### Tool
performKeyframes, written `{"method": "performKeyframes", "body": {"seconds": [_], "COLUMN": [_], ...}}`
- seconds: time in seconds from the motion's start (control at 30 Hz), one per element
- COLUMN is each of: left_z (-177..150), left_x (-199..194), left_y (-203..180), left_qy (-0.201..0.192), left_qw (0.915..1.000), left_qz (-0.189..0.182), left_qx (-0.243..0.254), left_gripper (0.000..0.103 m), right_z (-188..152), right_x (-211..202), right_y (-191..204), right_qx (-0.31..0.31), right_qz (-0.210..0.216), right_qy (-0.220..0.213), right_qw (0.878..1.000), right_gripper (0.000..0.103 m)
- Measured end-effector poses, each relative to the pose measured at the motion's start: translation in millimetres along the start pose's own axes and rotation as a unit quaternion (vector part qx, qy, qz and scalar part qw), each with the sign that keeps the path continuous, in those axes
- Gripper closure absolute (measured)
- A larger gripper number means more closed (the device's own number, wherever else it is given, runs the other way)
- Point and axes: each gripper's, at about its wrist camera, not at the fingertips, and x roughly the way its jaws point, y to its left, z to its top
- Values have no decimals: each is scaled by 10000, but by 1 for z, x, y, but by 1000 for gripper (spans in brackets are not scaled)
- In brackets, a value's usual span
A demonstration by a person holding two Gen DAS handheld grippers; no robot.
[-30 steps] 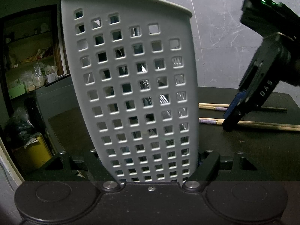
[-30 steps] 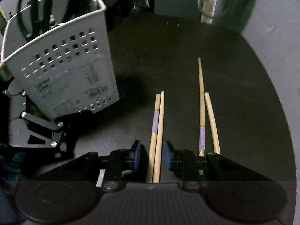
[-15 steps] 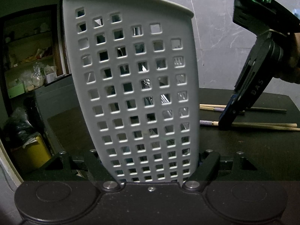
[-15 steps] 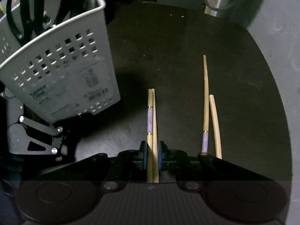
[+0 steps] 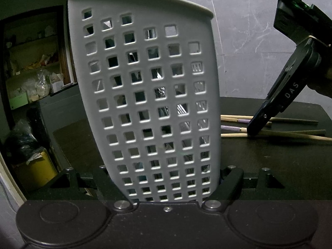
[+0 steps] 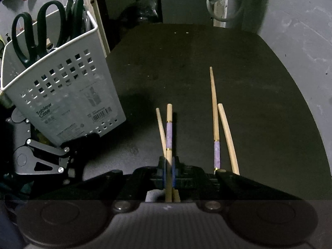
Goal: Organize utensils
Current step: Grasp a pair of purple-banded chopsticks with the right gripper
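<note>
Left wrist view, left to right: cluttered shelving [image 5: 35, 76] at 9 o'clock; a yellow bin [image 5: 35, 172] at 8 o'clock on the floor; a grey perforated utensil caddy [image 5: 149, 95] at centre, upright with a slight lean, clamped across its base by the left tongs [image 5: 168, 188]; dark desk [image 5: 269, 166] behind; the right tongs [image 5: 257, 128] at 3 o'clock, angled down onto a pair of chopsticks.

Right wrist view, left to right: the caddy [image 6: 62, 95] at 9 to 10 o'clock, with green-handled scissors [image 6: 35, 39] standing in it; the left tongs [image 6: 68, 145] gripped its lower end at 8 o'clock. At centre, the near pair of chopsticks [image 6: 169, 130], one with a purple band, lay on the desk [image 6: 186, 66]. The right tongs [image 6: 169, 170] had just been closing and were pressed together on the purple-banded stick; the plain stick beside it slanted away toward 11 o'clock, and whether it was also pinched could not be told. At 3 o'clock the second pair of chopsticks [image 6: 216, 124] lay loose on the desk, well apart from the first. A metal mug [image 6: 226, 6] stood at 1 o'clock beyond the desk edge.
</note>
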Motion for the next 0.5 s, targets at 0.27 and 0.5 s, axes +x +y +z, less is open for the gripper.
{"method": "performKeyframes", "body": {"seconds": [0.27, 0.5], "left_z": [0, 1], "left_x": [-1, -1], "left_y": [-1, -2], "left_qy": [0, -1], "left_qw": [10000, 10000], "left_qz": [-3, -8], "left_qx": [-2, -2], "left_gripper": [25, 24], "right_z": [0, -3], "right_x": [0, -1], "right_y": [8, 11], "right_qx": [-404, -638], "right_qz": [-110, 63], "right_qy": [174, 491], "right_qw": [9990, 9967], "right_gripper": [87, 70]}}
